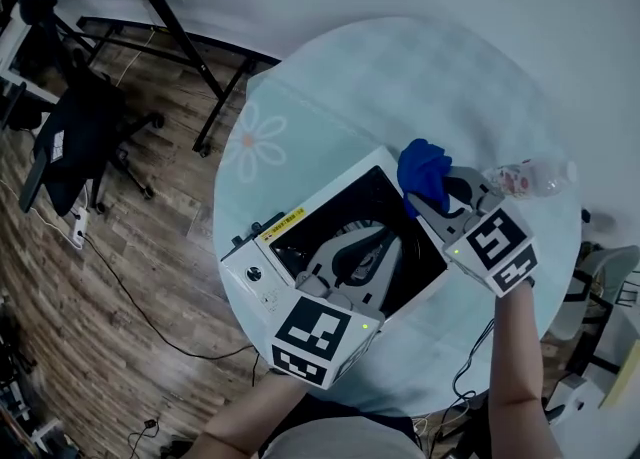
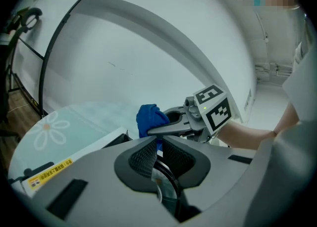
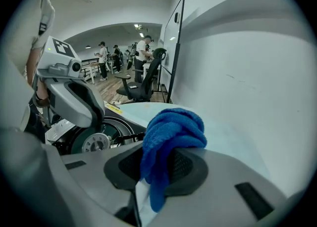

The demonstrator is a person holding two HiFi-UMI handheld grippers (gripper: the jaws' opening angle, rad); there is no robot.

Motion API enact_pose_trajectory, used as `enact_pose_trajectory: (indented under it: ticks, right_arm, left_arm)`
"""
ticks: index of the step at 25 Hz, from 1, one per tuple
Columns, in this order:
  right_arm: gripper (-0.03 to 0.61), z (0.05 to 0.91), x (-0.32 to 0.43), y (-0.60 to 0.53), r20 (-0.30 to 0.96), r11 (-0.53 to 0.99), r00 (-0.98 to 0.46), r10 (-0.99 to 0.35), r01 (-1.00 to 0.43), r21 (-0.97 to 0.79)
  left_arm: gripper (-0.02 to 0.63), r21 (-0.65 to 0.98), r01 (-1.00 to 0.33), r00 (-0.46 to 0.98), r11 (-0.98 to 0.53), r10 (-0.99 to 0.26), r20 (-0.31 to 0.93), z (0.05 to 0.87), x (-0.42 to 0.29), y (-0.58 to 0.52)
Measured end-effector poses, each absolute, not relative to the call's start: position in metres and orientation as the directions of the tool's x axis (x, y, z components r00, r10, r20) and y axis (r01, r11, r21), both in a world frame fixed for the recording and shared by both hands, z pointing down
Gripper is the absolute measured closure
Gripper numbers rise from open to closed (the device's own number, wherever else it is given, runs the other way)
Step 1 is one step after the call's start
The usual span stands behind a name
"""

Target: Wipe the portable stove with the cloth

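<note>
The portable stove (image 1: 255, 272), a white body with a black top and a round burner (image 3: 96, 142), sits on the round table (image 1: 330, 87). A bunched blue cloth (image 1: 422, 172) is at the stove's far right corner, and my right gripper (image 1: 425, 202) is shut on it. In the right gripper view the cloth (image 3: 171, 132) bulges out above the pads and hangs down between them. My left gripper (image 1: 385, 237) hovers over the black stove top, its jaws shut on nothing. The left gripper view looks past its own jaws (image 2: 157, 144) to the cloth (image 2: 150, 119) and the stove's front edge (image 2: 59, 169).
A clear plastic bottle (image 1: 530, 179) lies on the table just right of the right gripper. An office chair (image 1: 80, 137) and a black stand's legs (image 1: 190, 47) are on the wooden floor to the left. Cables trail on the floor. People stand far back in the room.
</note>
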State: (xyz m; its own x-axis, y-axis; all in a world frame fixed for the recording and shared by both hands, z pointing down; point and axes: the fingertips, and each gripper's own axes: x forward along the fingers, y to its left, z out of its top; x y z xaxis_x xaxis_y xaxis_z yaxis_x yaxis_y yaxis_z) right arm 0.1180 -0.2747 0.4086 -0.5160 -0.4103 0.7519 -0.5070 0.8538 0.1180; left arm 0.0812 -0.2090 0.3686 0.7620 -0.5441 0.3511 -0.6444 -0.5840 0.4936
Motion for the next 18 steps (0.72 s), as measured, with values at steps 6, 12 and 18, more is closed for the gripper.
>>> enact_pose_trajectory:
  ticks: [6, 12, 18]
  right_arm:
    - [0.479, 0.423, 0.116, -0.288, 0.797, 0.886, -0.488, -0.356, -0.447, 0.123]
    - [0.479, 0.433, 0.114, -0.299, 0.793, 0.875, -0.499, -0.35, -0.476, 0.087]
    - [0.479, 0.439, 0.11, -0.304, 0.776, 0.855, -0.524, -0.35, -0.518, 0.036]
  left_arm:
    - [0.575, 0.517, -0.64, 0.767, -0.568, -0.515, 0.383, 0.379, 0.085, -0.211]
    - [0.575, 0.536, -0.634, 0.77, -0.557, -0.518, 0.373, 0.382, 0.082, -0.216]
    - [0.575, 0.514, -0.658, 0.75, -0.551, -0.538, 0.383, 0.384, 0.08, -0.218]
